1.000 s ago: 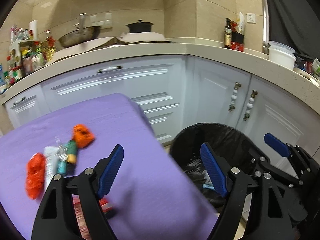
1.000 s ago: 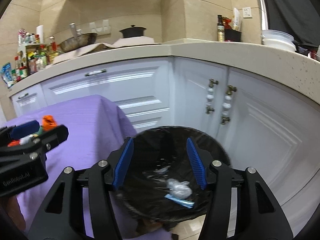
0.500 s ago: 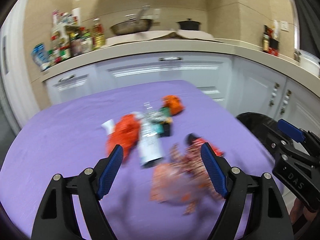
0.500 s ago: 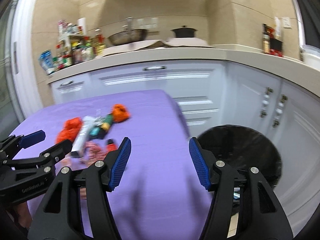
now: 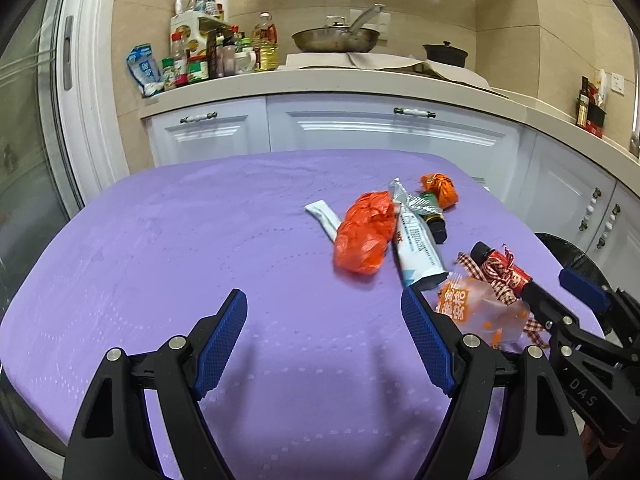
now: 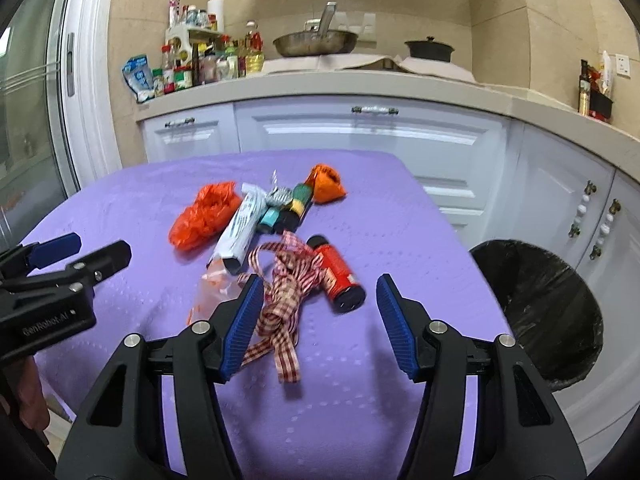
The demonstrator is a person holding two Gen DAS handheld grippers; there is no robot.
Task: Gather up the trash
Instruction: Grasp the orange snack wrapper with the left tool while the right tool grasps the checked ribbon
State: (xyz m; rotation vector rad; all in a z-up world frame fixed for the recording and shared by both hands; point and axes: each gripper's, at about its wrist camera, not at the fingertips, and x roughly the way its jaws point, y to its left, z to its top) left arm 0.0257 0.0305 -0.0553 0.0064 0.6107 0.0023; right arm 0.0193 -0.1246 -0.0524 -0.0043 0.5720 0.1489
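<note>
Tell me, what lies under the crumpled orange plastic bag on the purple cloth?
A white sachet runs under the orange bag; only its far end shows. The white tube lies beside the bag.

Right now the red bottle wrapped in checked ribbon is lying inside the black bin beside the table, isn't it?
Not quite: the red bottle with its checked ribbon lies on the purple table, as the right wrist view shows; the black bin stands beside it.

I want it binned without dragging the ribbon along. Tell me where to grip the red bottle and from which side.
Grip the red bottle across its bare lower body near the dark base, coming from above on its right. It lies flat; the checked ribbon tangles its left side. The right claw, nearest and empty, is closing.
</note>
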